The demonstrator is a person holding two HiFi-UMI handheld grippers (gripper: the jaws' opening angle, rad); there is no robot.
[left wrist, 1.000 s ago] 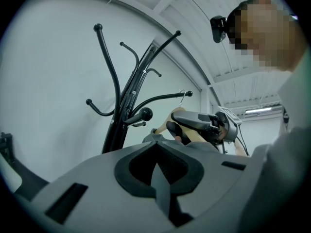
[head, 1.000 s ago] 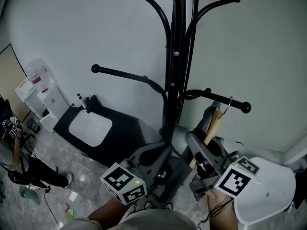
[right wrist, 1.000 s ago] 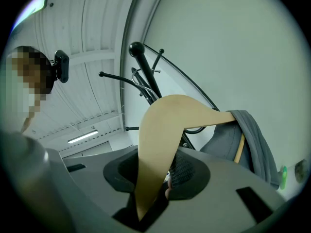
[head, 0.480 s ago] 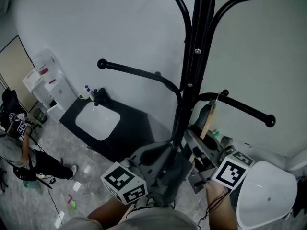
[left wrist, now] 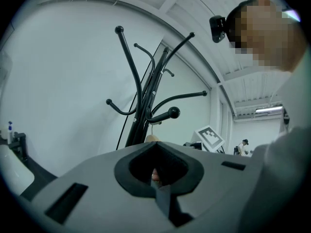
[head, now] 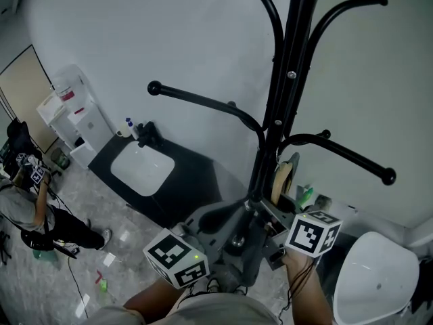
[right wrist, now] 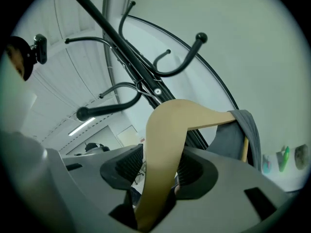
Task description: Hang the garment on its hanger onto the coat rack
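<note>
nearest, the right gripper has its jaws spreading, and the stem of the pale wooden hanger stands between them. a thin gap shows beside the left ribbed dark pad, so the pads no longer squeeze the wood. a fold of the grey garment drapes over the hanger's far shoulder. beside it, the left gripper has its jaws pressed together; a small pale bit shows in the notch, too small to tell what it is.

just beyond, the hanger's thin metal hook reaches up to a lower curved arm of the black metal coat rack, close against the pole, so the garment hangs right at the rack.

farther off on the floor, a white rectangular basin lies on a black mat against the wall. at the far left stands a person in dark trousers.
</note>
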